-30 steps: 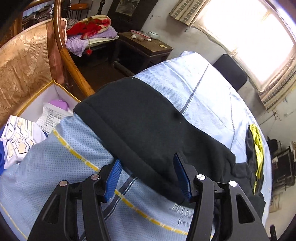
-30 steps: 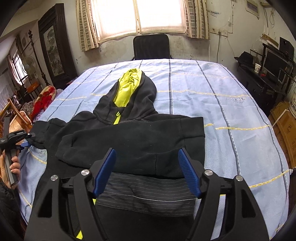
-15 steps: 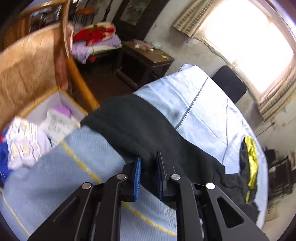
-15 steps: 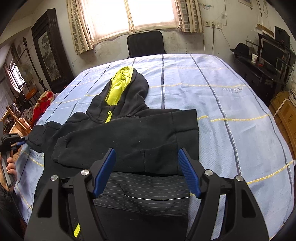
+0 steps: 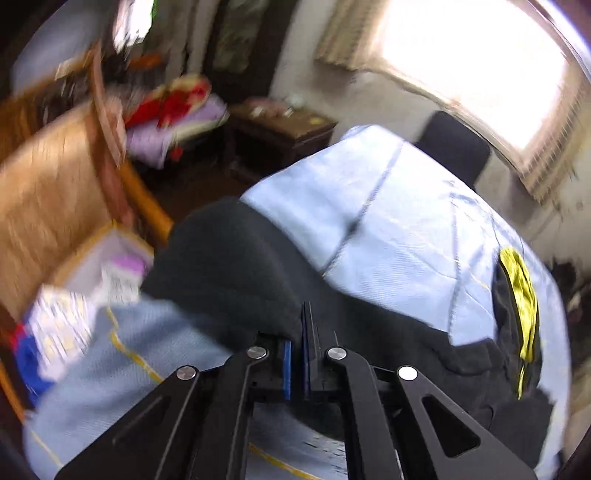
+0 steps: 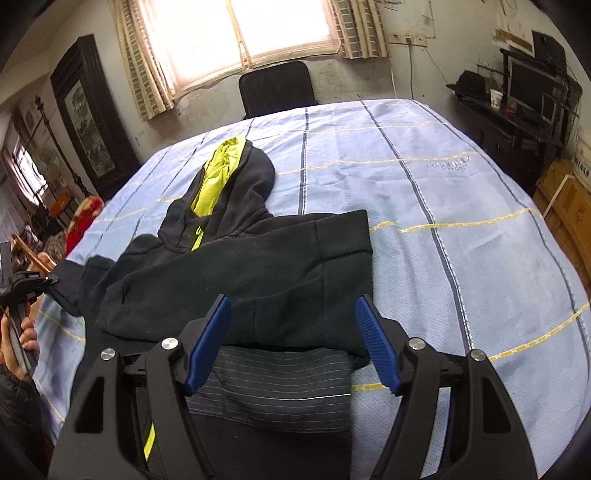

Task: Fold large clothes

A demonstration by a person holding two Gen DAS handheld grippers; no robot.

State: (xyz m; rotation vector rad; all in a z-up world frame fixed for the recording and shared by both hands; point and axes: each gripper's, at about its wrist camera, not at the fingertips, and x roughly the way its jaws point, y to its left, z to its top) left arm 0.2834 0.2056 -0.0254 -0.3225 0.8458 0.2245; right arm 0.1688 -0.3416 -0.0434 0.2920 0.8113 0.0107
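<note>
The left gripper (image 5: 297,354), wide open a second ago, now pinches the black hoodie's (image 6: 240,266) sleeve (image 5: 229,266) at the bed's nine-o'clock edge, ready to fold inward, while the right gripper (image 6: 291,339) hovers wide open, empty.

Left wrist view looks steeply down, close over the hoodie (image 5: 236,266) at the bedspread's (image 5: 388,229) edge. Right wrist view faces the window (image 6: 251,33) (both share the hoodie (image 6: 258,266)).

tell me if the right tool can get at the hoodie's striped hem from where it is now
Probably yes: the right tool hangs open just above the striped hem, with nothing lying between them. The left tool is busy off at the sleeve.
</note>
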